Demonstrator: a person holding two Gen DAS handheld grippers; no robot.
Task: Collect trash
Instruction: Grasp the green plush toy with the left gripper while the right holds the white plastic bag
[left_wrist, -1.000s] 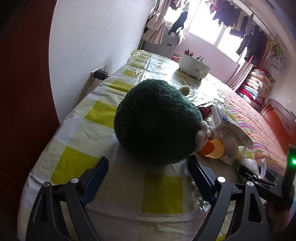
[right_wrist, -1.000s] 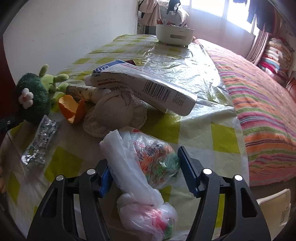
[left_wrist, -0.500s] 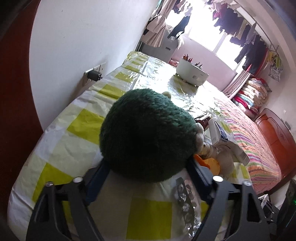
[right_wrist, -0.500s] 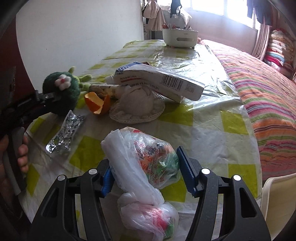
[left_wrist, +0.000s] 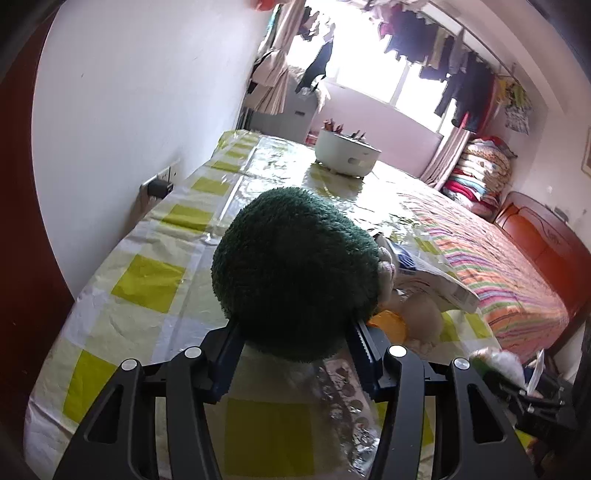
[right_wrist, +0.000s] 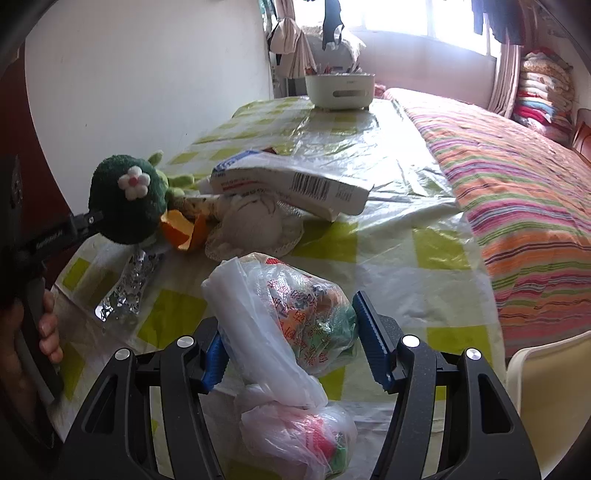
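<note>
— Left gripper: closing, blue pads already against both flanks of green plush, plush up off the table.
— Same from the right view? Plush clamped at left, white flower facing out, hand round the handle below.
— Yes. Right gripper: jaws partly apart, pressed on a clear bag of wrappers; knotted second bag hanging just below, between the arms.
— Rest of the trash?
— Near the front left corner of the table: foil blister pack, flat, under the plush. Just beyond, orange peel, touching a cream cloth bundle on a lace doily. White box with barcode tilted, resting on the bundle.
— Far edge?
— White pot, well apart from the pile. Striped bedspread along the right edge, cream chair at the front right corner.
— Wall side?
— Plug in socket, past the left edge.
</note>
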